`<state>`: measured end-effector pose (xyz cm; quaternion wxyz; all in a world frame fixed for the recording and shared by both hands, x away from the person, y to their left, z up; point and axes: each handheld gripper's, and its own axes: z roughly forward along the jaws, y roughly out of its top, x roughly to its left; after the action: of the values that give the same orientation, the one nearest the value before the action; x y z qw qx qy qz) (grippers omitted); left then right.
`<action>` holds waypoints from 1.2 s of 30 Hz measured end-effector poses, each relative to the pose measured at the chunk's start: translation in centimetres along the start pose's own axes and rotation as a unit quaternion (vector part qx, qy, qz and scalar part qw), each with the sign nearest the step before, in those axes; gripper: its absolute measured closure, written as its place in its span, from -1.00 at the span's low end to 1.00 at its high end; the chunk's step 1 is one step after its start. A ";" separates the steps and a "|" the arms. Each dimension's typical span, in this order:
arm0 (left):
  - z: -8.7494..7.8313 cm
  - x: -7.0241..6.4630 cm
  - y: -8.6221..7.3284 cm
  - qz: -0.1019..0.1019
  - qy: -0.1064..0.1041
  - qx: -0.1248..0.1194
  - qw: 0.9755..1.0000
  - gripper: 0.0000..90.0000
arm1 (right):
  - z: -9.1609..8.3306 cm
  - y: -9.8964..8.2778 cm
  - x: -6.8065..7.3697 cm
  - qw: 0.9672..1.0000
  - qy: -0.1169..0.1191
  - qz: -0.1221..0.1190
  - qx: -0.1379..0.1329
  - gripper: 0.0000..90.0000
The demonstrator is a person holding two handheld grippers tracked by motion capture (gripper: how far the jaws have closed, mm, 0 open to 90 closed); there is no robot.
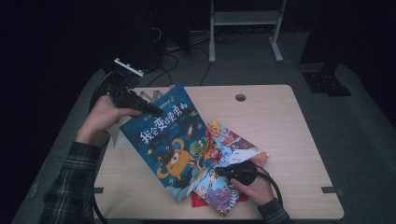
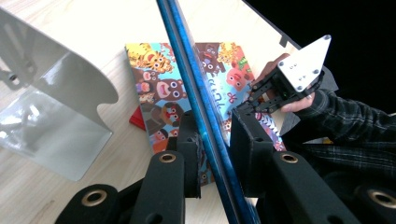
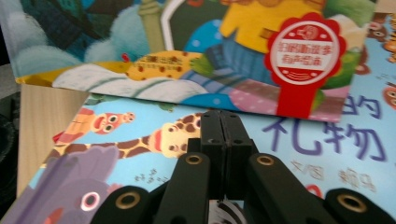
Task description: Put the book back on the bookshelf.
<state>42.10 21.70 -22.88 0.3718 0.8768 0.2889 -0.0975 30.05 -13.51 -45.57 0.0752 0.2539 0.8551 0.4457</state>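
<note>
1. While the left gripper sits upper left of the high view, its jaws are clamped on the top edge of the blue book; no earlier picture, so only the grip gets noted.
2. In the left gripper view the blue book runs edge-on as a thin blue line from top centre to bottom centre, one black jaw pressed on each side.
3. Blue book is tilted, upper edge lifted; its lower corner lands near the bottom centre of the high view, overlapping the animal book.
4. Right gripper is lower centre-right in the high view, jaws fully together, nothing between them, tips resting on the animal book cover.
5. Right gripper view: blue book's lower edge crosses the upper half of the frame, just beyond the closed tips.
6. A red sheet peeks out under the animal book at bottom centre.
7. White metal bookend stands at left of the left gripper view, just beside the blue book's side; tight on that side.
8. Table: right half of the high view is bare wood, a round hole at upper centre. Near edge runs close below the books; far and right edges are well apart from them.
</note>
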 end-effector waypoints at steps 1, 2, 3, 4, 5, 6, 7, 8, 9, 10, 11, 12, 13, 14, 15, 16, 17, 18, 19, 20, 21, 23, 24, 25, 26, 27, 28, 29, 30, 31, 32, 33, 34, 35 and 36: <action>0.0 -0.1 0.2 0.001 -0.001 0.000 1.000 0.66 | -0.1 -0.1 -0.1 1.000 -0.002 0.001 0.000 0.95; 0.0 -0.3 0.4 0.003 -0.001 0.001 1.000 0.67 | -0.2 -0.1 -0.2 1.000 -0.005 0.003 -0.001 0.95; -0.1 -0.4 0.5 0.005 -0.001 0.001 1.000 0.68 | -0.3 -0.2 -0.3 1.000 -0.007 0.003 -0.002 0.94; -0.1 -0.5 0.7 0.006 -0.001 0.000 1.000 0.69 | -0.4 -0.3 -0.4 1.000 -0.010 0.006 -0.001 0.94; -0.1 -0.7 0.8 0.005 -0.002 0.000 1.000 0.70 | -0.5 -0.3 -0.5 1.000 -0.013 0.008 -0.001 0.94; -0.2 -0.8 0.9 0.008 -0.001 0.001 1.000 0.71 | -0.6 -0.4 -0.6 1.000 -0.014 0.010 -0.002 0.93; -0.2 -0.9 1.0 0.009 -0.001 0.003 1.000 0.71 | -0.7 -0.5 -0.7 1.000 -0.016 0.012 -0.003 0.92; -0.2 -1.0 1.1 0.012 0.000 0.004 1.000 0.72 | -0.8 -0.6 -0.7 1.000 -0.018 0.017 -0.004 0.92; -0.2 -1.2 1.2 0.012 0.000 0.007 1.000 0.72 | -0.9 -0.7 -0.9 1.000 -0.021 0.019 -0.005 0.90; -0.3 -1.3 1.3 0.013 0.001 0.009 1.000 0.73 | -1.0 -0.8 -1.0 0.999 -0.024 0.022 -0.006 0.89; -0.3 -1.4 1.4 0.016 0.001 0.011 1.000 0.73 | -1.1 -0.8 -1.1 0.999 -0.026 0.027 -0.005 0.88; -0.3 -1.6 1.4 0.015 0.000 0.013 1.000 0.74 | -1.2 -0.9 -1.2 0.999 -0.028 0.028 -0.006 0.86; -0.4 -1.7 1.5 0.018 0.000 0.015 1.000 0.74 | -1.3 -1.0 -1.4 0.999 -0.031 0.029 -0.008 0.86; -0.4 -1.8 1.6 0.020 -0.001 0.016 1.000 0.75 | -1.4 -1.1 -1.5 0.999 -0.032 0.030 -0.010 0.85; -0.4 -1.9 1.7 0.020 -0.002 0.017 1.000 0.76 | -1.5 -1.1 -1.6 0.999 -0.034 0.030 -0.011 0.83; -0.4 -2.0 1.8 0.022 -0.003 0.018 1.000 0.76 | -1.5 -1.2 -1.7 0.999 -0.037 0.031 -0.011 0.82; -0.4 -2.1 1.8 0.023 -0.004 0.018 1.000 0.77 | -1.6 -1.2 -1.8 0.999 -0.039 0.031 -0.012 0.78; -0.4 -2.2 1.9 0.023 -0.006 0.019 1.000 0.78 | -1.6 -1.3 -1.9 0.999 -0.041 0.032 -0.013 0.74; -0.4 -2.3 2.0 0.025 -0.008 0.020 0.999 0.79 | -1.6 -1.3 -1.9 0.998 -0.044 0.032 -0.014 0.71; -0.4 -2.4 2.0 0.025 -0.010 0.020 0.999 0.79 | -1.7 -1.4 -2.0 0.998 -0.048 0.033 -0.015 0.68; -0.4 -2.5 2.1 0.027 -0.012 0.021 0.999 0.80 | -1.7 -1.4 -2.1 0.998 -0.052 0.033 -0.017 0.67; -0.4 -2.8 2.2 0.030 -0.016 0.023 0.999 0.81 | -1.8 -1.5 -2.2 0.998 -0.057 0.035 -0.018 0.61; -0.3 -2.9 2.2 0.032 -0.019 0.023 0.999 0.82 | -1.8 -1.5 -2.2 0.997 -0.061 0.033 -0.020 0.59; -0.3 -3.0 2.2 0.033 -0.021 0.024 0.999 0.83 | -1.9 -1.6 -2.3 0.997 -0.063 0.034 -0.021 0.57; -0.4 -3.2 2.3 0.035 -0.021 0.026 0.999 0.83 | -1.9 -1.6 -2.3 0.997 -0.065 0.034 -0.022 0.54; -0.4 -3.3 2.3 0.036 -0.020 0.026 0.999 0.83 | -2.0 -1.7 -2.3 0.997 -0.067 0.035 -0.022 0.50; -0.4 -3.5 2.4 0.037 -0.018 0.028 0.999 0.83 | -2.0 -1.8 -2.4 0.997 -0.069 0.034 -0.023 0.45; -0.4 -3.6 2.4 0.039 -0.017 0.029 0.999 0.83 | -2.0 -1.8 -2.4 0.997 -0.071 0.035 -0.023 0.42; -0.5 -3.7 2.5 0.040 -0.015 0.030 0.999 0.83 | -2.1 -1.9 -2.5 0.996 -0.072 0.034 -0.024 0.37; -0.5 -3.8 2.5 0.044 -0.012 0.032 0.998 0.83 | -2.1 -1.9 -2.5 0.996 -0.076 0.034 -0.025 0.29; -0.6 -4.0 2.6 0.045 -0.010 0.032 0.998 0.83 | -2.2 -1.9 -2.6 0.996 -0.081 0.033 -0.024 0.23; -0.6 -4.2 2.6 0.048 -0.008 0.033 0.998 0.83 | -2.2 -2.0 -2.6 0.995 -0.086 0.033 -0.024 0.17; -0.7 -4.3 2.6 0.050 -0.006 0.033 0.998 0.83 | -2.3 -2.0 -2.7 0.995 -0.091 0.034 -0.022 0.10; -0.7 -4.5 2.7 0.053 -0.003 0.034 0.998 0.83 | -2.3 -2.1 -2.8 0.995 -0.094 0.033 -0.022 0.06; -0.8 -4.6 2.7 0.056 0.001 0.035 0.998 0.83 | -2.4 -2.1 -2.9 0.994 -0.097 0.036 -0.021 0.01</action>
<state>39.85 18.75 -18.93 0.3452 0.9043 0.2359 -0.0862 30.91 -17.73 -46.12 0.1469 0.3245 0.8247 0.4393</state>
